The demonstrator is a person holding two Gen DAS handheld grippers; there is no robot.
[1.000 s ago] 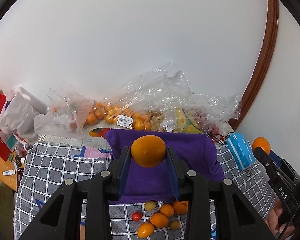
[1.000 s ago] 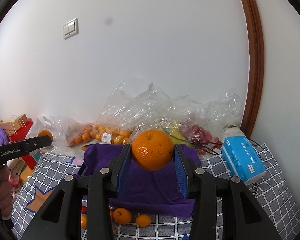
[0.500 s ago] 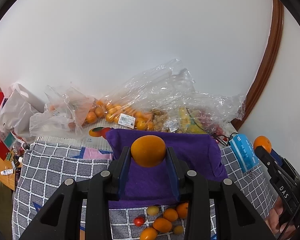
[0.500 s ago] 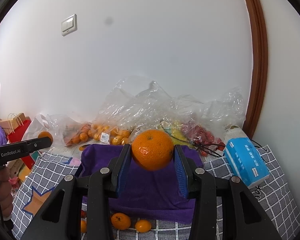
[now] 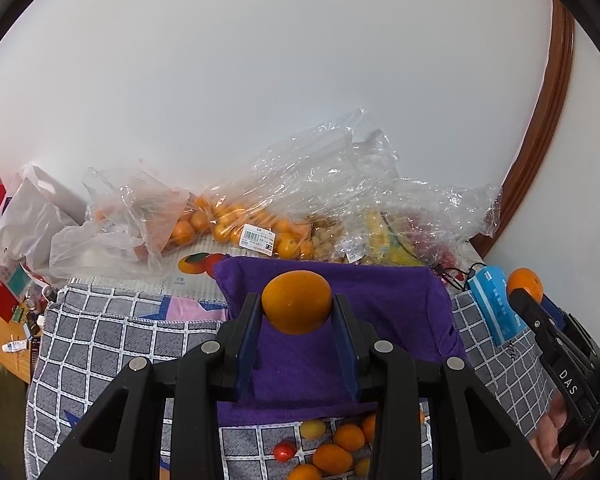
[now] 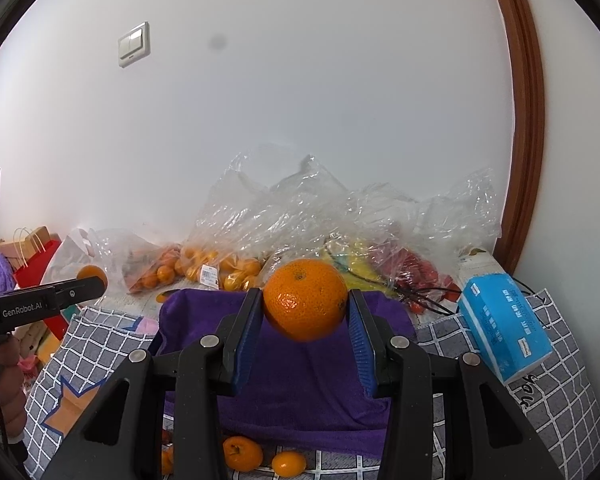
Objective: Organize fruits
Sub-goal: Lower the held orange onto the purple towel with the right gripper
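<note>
Orange and smooth-skinned, an oval fruit (image 5: 296,302) sits clamped in the left gripper (image 5: 296,320) above a purple towel (image 5: 380,312). Rounder, with pitted peel and a dark stem scar, a mandarin (image 6: 305,305) is pinched by the right gripper (image 6: 305,320) over that cloth.

Both cameras ride just behind their claws and look forward and downward at the white wall. The left wrist view sits close over the left claw (image 5: 296,304), with the purple cloth (image 5: 380,304) right beyond. The right wrist view does likewise over the right claw (image 6: 305,307), aimed less steeply. Both views share the purple cloth (image 6: 300,380), the plastic bags (image 5: 300,184) of fruit, the blue tissue pack (image 6: 504,324) and the checked cover (image 5: 100,340); each catches the other claw at its edge.
</note>
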